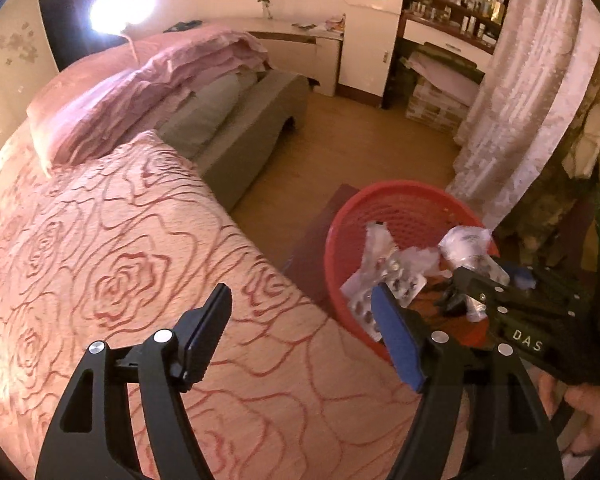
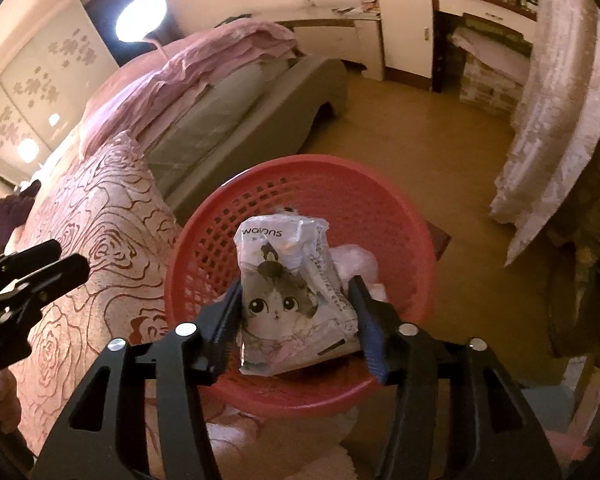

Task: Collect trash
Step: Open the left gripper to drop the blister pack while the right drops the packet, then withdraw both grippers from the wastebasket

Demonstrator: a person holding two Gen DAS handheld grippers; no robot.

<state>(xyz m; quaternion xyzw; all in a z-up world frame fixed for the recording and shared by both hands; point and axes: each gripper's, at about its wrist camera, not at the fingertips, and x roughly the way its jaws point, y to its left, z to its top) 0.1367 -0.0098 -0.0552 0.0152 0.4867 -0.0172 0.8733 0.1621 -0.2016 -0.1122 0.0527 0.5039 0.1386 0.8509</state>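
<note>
The right gripper (image 2: 294,320) is hanging over the red basket (image 2: 380,200) beside the bed (image 1: 120,280), its jaws parted around the cat-print packet (image 2: 288,296), which should drop cleanly inside the rim, while the left gripper (image 1: 300,328) is standing open and empty.

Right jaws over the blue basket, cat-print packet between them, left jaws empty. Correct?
Not quite: the basket is red, not blue, as the right wrist view shows. The rest holds: cat-print packet between the right jaws, left gripper empty.
</note>
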